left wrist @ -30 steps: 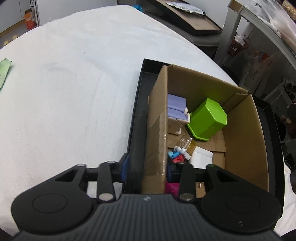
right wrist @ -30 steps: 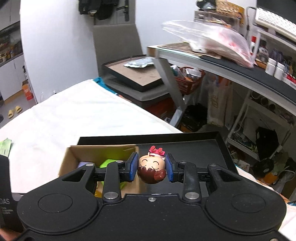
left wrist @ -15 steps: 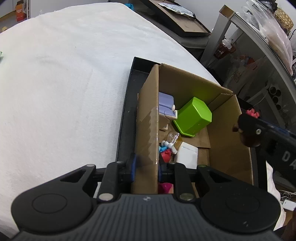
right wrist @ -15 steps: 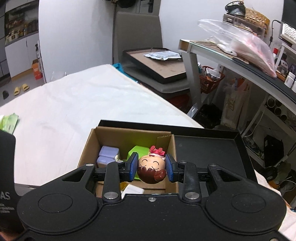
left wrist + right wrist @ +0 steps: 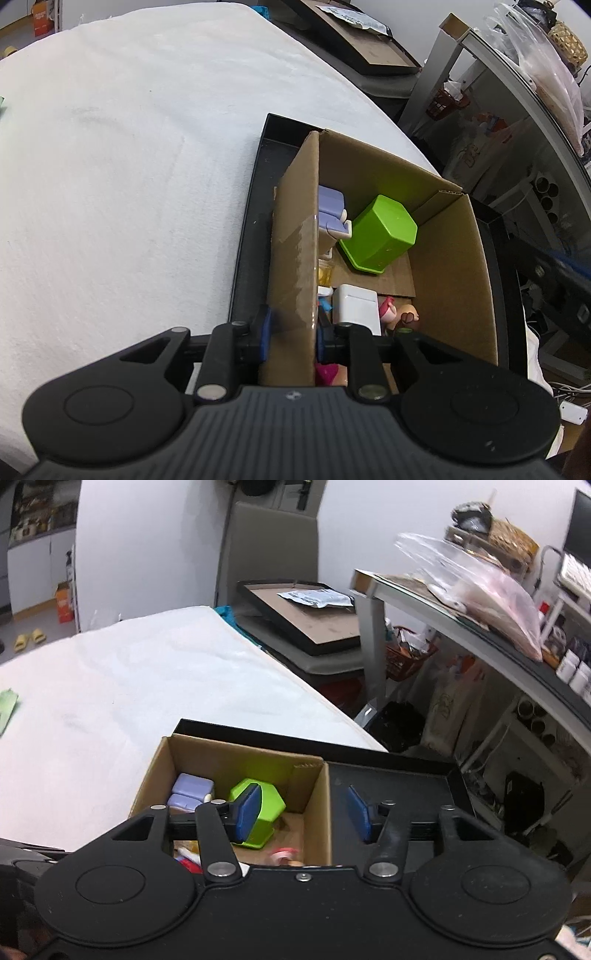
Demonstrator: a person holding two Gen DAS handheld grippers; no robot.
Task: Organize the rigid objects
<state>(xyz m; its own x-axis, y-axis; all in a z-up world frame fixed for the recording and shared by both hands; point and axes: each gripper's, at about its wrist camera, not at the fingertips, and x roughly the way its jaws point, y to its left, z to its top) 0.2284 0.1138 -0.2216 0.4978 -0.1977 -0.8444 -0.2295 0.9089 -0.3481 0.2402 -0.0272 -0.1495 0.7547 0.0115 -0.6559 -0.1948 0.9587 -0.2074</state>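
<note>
We see the doll (image 5: 400, 316) as a small round head with a pale face and a red-and-white bow, lying inside the cardboard box (image 5: 458, 266), just beside the white block (image 5: 356, 302) and nearer to us than the green cube (image 5: 380, 234). Our left gripper (image 5: 291, 332) is pinched shut on the box's left wall. Only the left wrist view shows the doll's face; the right wrist view shows just a pink scrap at the box floor. There our right gripper (image 5: 304, 814) is opening over the box's right wall, nothing between its blue pads (image 5: 249, 810).
</note>
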